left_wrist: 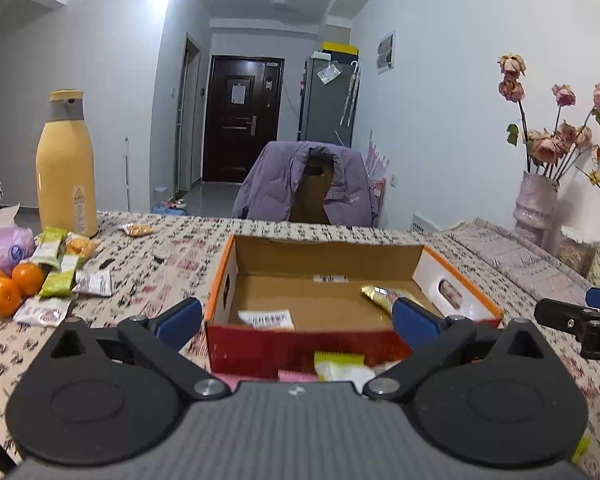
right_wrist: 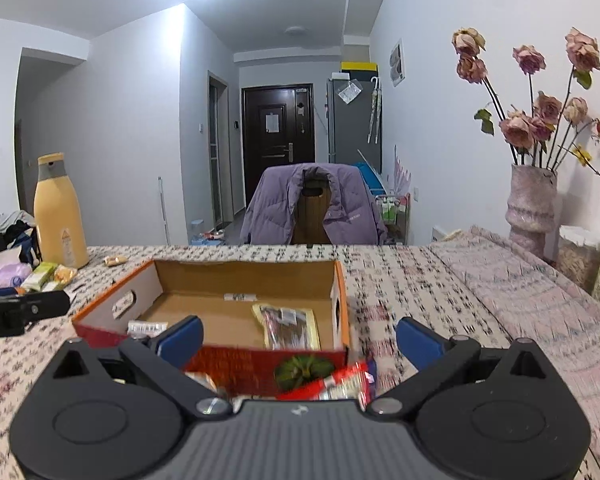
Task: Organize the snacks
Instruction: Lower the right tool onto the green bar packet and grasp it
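We hold our left hand-held gripper (left_wrist: 296,320) and right hand-held gripper (right_wrist: 298,338) wide apart, empty, before the cardboard box (right_wrist: 244,276) on the table (right_wrist: 400,292); a gold snack packet (right_wrist: 290,326) lies inside, more snack packets (left_wrist: 58,276) beside oranges (left_wrist: 10,284).

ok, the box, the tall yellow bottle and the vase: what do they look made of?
Box: corrugated cardboard, raw brown inside, printed orange and red outside, cut handle holes.
Yellow bottle: looks like matte coated metal or plastic, grey collar; can't tell which.
Vase: probably ceramic, with a mottled pinkish, slightly rough surface.
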Tool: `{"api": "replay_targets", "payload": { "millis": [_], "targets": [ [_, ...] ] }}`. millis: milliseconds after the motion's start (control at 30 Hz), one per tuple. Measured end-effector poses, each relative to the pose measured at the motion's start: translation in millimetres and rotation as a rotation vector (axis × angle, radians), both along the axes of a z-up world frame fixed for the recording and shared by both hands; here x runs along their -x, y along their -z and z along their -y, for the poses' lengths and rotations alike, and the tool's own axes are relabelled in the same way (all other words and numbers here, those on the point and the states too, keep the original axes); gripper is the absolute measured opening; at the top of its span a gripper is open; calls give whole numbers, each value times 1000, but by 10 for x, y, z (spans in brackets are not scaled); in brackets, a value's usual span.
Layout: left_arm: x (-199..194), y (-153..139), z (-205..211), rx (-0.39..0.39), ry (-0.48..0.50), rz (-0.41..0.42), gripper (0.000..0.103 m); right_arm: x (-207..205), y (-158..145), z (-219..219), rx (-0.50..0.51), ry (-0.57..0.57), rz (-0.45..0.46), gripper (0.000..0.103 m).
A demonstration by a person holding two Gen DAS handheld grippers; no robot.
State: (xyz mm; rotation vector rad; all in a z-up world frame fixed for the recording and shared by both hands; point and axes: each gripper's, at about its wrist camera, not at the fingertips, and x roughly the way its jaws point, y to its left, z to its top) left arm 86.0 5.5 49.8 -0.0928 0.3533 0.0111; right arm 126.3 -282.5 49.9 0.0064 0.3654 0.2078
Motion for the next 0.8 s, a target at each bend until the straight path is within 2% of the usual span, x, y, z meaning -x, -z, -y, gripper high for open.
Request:
{"api": "replay_targets", "payload": {
  "millis": [500,700,800],
  "targets": [
    [397,443,-133,45,20,-116,103,412,526,309,36,43,-143,103],
    [470,533,-117,45,20,-135,103,488,733,350,82,31,-195,102],
    [494,550,-110,55,12,-138,103,462,834,352,103,23,-234,93]
  ]
}}
